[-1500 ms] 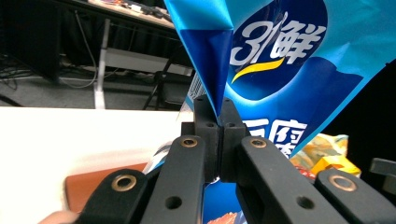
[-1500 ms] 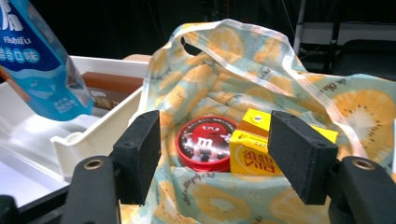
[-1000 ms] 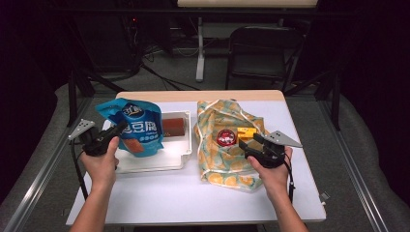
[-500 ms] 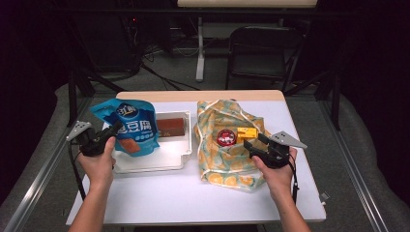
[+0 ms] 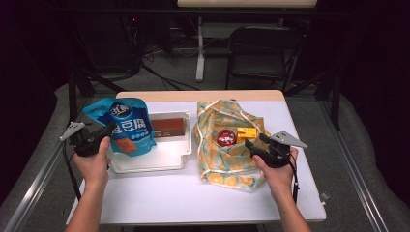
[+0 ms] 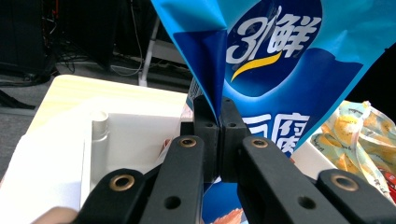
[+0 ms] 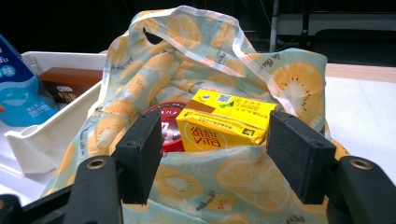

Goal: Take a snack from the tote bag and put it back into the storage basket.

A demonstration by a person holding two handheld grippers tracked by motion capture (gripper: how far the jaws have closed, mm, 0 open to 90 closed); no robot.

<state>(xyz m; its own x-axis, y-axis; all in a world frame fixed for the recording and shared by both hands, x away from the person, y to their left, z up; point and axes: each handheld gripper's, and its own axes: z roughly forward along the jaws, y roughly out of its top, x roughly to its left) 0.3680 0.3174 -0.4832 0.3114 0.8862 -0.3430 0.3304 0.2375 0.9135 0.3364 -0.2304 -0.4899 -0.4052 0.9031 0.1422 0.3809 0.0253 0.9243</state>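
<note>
left gripper [image 6: 212, 116] clamped on blue pouch [image 5: 124, 126] marked "3鲜", above white tray [image 5: 164, 162] | right gripper [image 7: 215, 154] jaws wide, gripping nothing, before yellow carton [image 7: 226, 122] in lemon-print bag [image 5: 227, 164], right of tray

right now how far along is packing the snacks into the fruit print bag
Done: a yellow drink carton and a round red tin sit in the fruit-print cloth bag. In hand: the left gripper pinches the blue snack pouch; the right gripper is open at the bag. Left: a brown box in the white tray.
</note>
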